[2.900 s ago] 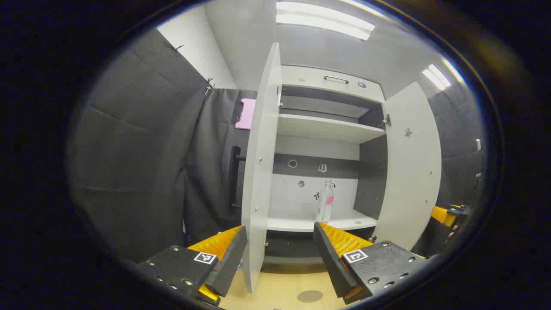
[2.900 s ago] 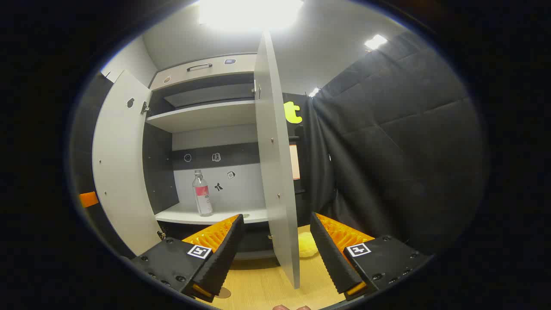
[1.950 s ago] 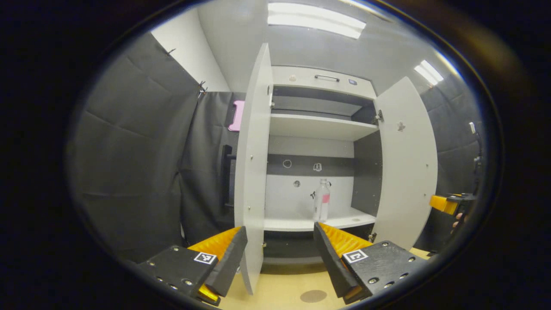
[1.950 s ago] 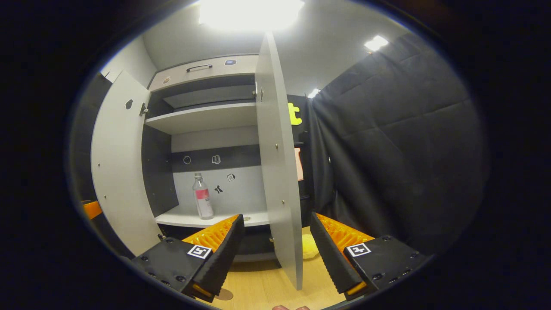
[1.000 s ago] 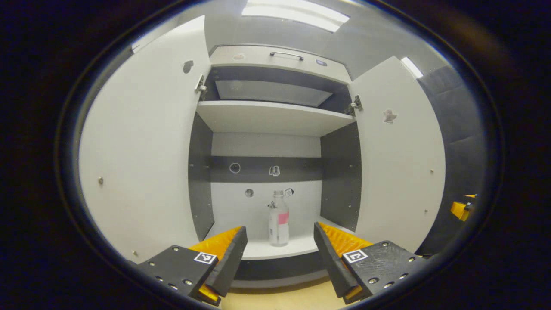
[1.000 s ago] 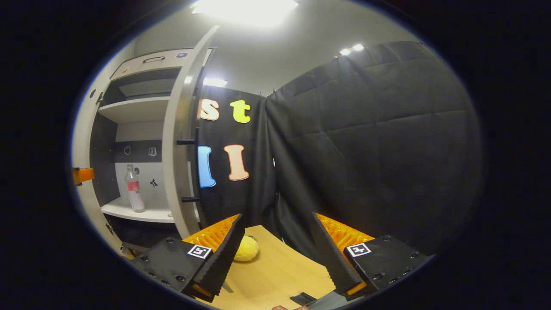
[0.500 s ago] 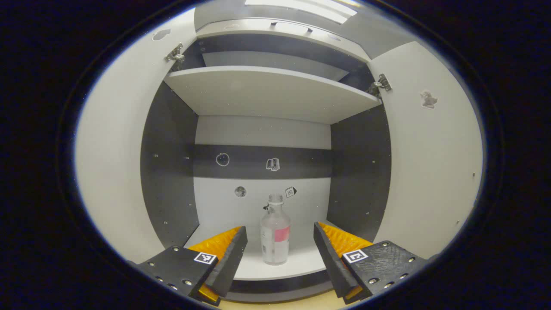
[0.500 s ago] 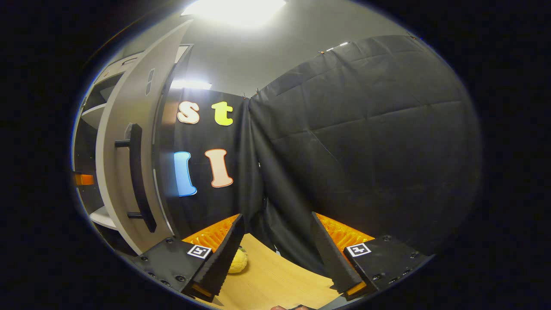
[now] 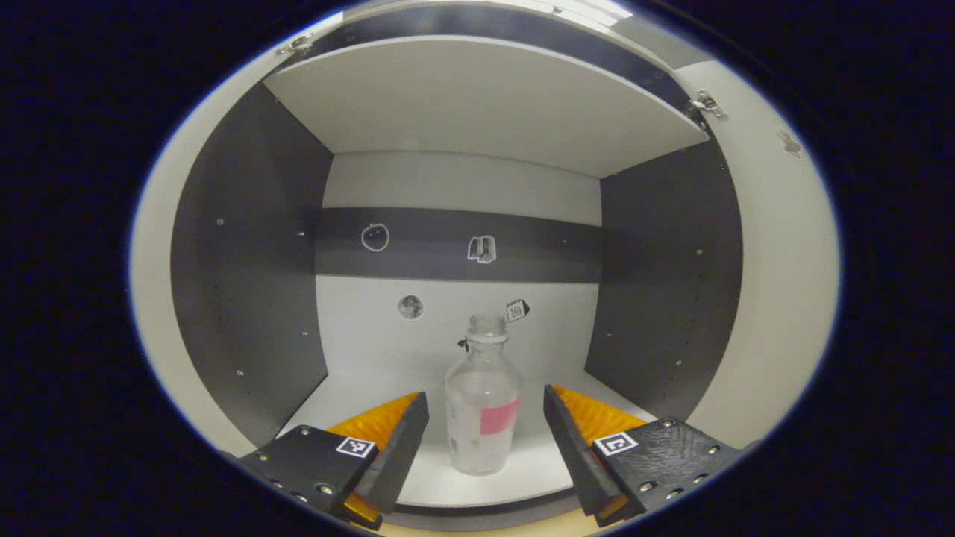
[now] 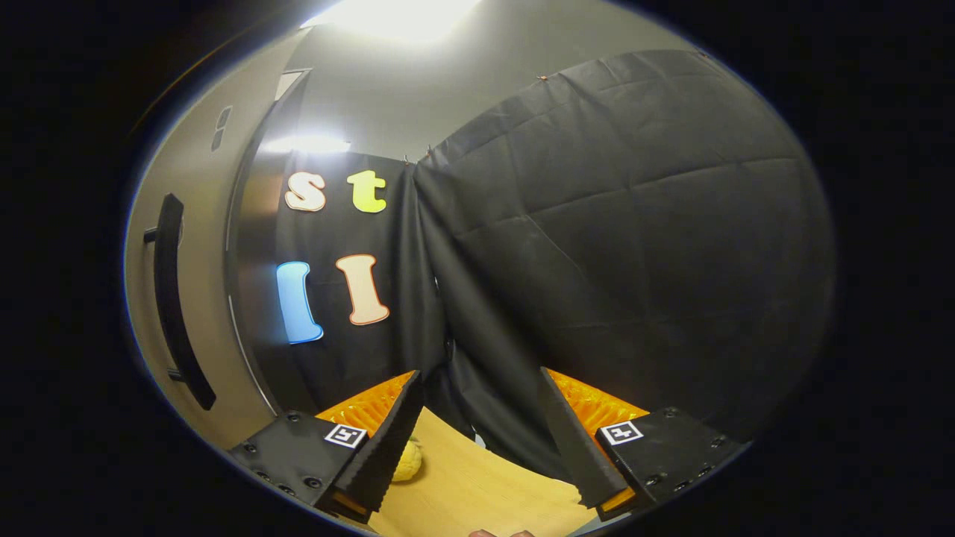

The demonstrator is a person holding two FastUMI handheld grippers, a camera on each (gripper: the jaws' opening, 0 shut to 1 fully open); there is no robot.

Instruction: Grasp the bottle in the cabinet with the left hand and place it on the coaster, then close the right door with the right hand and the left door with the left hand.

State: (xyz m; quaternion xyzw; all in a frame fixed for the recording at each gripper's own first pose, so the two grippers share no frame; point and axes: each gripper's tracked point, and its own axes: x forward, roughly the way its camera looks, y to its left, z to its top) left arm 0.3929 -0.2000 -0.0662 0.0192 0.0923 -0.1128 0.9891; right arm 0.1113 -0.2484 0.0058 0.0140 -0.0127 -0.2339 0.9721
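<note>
L gripper (image 9: 485, 440) open, bottle (image 9: 483, 406) low-center btwn its 2 fingers, untouched. Risk: off-center closing tips the bottle. R gripper (image 10: 477, 440) open, holds nothing.

The left gripper view is evenly lit and sharp, the cabinet (image 9: 462, 186) bowed by fisheye; dim side walls. The right gripper view is darker; a ceiling light (image 10: 395, 15) glares overhead.

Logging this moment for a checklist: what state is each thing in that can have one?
bottle: upright on the lower shelf, uncapped, not gripped
left gripper: open, fingers either side of the bottle, apart from it
right gripper: open, holding nothing
right door: open, outer face and handle showing
yellow ball: resting on the wooden table
</note>
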